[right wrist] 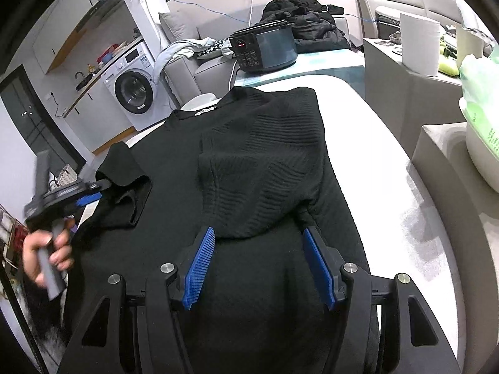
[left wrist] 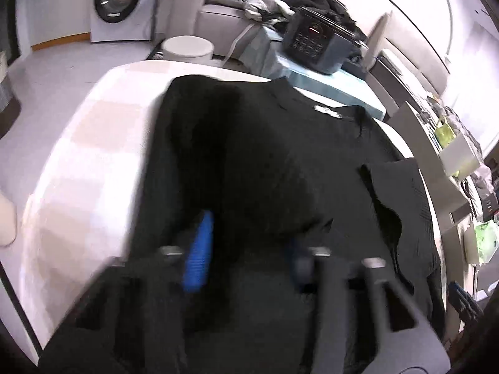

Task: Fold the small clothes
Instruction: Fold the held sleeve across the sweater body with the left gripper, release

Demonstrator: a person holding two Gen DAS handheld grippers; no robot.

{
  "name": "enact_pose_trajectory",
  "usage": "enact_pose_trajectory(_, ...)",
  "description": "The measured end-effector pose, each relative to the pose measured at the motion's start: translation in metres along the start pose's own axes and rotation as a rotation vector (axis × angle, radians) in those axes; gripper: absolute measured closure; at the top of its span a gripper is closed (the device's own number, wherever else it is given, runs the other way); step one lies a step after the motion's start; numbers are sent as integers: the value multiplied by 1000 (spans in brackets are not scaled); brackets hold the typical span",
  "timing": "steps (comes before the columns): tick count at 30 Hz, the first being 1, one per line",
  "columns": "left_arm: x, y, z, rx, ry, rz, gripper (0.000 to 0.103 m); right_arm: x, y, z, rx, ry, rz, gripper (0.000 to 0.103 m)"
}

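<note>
Folding is partly done, we judge: the black knit top (right wrist: 224, 168) lies on the white table (right wrist: 383, 162), its right side and sleeve already laid inward over the body. The left sleeve (right wrist: 124, 187) is not yet flat; the left gripper (right wrist: 96, 191) has it at the cuff, its jaws nearly together on the fabric. Our right gripper (right wrist: 259, 265) hovers over the hem, its jaws apart and holding nothing. We think the left side and a crosswise fold remain. A small white label (right wrist: 205, 111) sits at the neckline, its writing too small to read. The cooker (right wrist: 265, 48) shows a red display we cannot make out.
</note>
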State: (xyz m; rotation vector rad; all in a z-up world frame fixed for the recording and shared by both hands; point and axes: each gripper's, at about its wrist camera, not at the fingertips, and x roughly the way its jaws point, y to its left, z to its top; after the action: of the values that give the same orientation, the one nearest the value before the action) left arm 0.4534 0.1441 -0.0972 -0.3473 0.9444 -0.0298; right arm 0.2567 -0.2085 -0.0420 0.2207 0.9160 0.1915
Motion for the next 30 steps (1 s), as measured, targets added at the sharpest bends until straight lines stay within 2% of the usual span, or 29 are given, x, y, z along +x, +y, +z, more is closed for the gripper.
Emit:
enact_pose_trajectory(4, 21, -37, 36, 58, -35, -103, 89, -4, -6, -1, 8, 7, -24, 43)
enact_pose_trajectory(6, 27, -56, 49, 59, -28, -134, 84, -5, -8, -2, 10, 14, -37, 43)
enact_pose_trajectory(7, 27, -64, 54, 60, -33, -147, 79, -5, -8, -2, 10, 17, -39, 43)
enact_pose_trajectory(9, 19, -75, 54, 88, -61, -166, 42, -5, -9, -3, 9, 18, -42, 43)
enact_pose_trajectory(11, 1, -80, 45, 116, -96, -155, 33, -5, -11, -4, 10, 15, -41, 42)
enact_pose_trajectory(16, -21, -51, -3, 189, -9, -19, 33, 4, -12, -6, 14, 34, -24, 42)
enact_pose_trajectory(18, -12, -43, -22, 215, 39, 2, 34, 9, -11, -6, 14, 44, -13, 42)
enact_pose_trajectory(20, 1, -36, -39, 232, 101, 12, 41, 13, -9, -7, 11, 56, -8, 42)
enact_pose_trajectory(21, -2, -36, -46, 266, 64, 22, 41, 15, -8, -7, 12, 63, -8, 42)
enact_pose_trajectory(23, -6, -35, -57, 308, 80, 49, 41, 16, -8, -9, 8, 73, -1, 42)
enact_pose_trajectory(24, -11, -33, -62, 311, 78, 52, 41, 18, -9, -10, 8, 85, -8, 38)
enact_pose_trajectory(25, -16, -29, -66, 304, 77, 48, 41, 19, -11, -11, 10, 97, -26, 36)
enact_pose_trajectory(28, -46, -7, -83, 241, 50, 37, 41, 18, -18, -16, 22, 114, -62, 36)
enact_pose_trajectory(30, -69, 13, -97, 198, 19, 51, 40, 9, -25, -20, 37, 101, -42, 36)
